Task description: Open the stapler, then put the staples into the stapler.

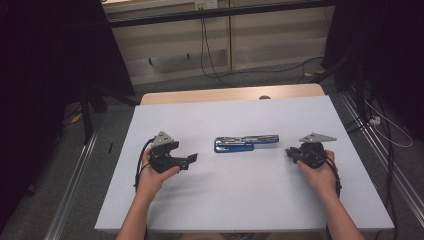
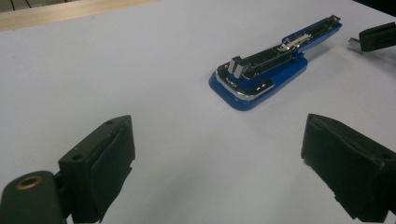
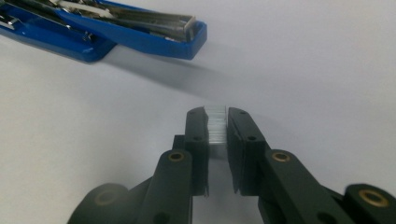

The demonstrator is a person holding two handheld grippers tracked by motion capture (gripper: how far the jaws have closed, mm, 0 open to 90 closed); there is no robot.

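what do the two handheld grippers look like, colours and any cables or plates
Both the left gripper and right gripper are matte black with blocky padded jaws, brass-coloured rivets at the joints and a grey three-cornered plate on top. A black cable trails from each. The forearms are bare, with no sleeves.

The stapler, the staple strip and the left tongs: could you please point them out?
stapler [image 1: 235, 145]: high view, blue base.
staple strip [image 3: 216, 126]: right gripper view, strip's middle between the pads.
left tongs [image 2: 219, 158]: left gripper view, midway between fingertips.

The right gripper [image 3: 217, 128] pinches a strip of staples [image 3: 216, 127] between its two pads. Beyond the fingertips, up and to the left, lies the opened blue stapler [image 3: 140, 35] on the white table [image 3: 303, 70].
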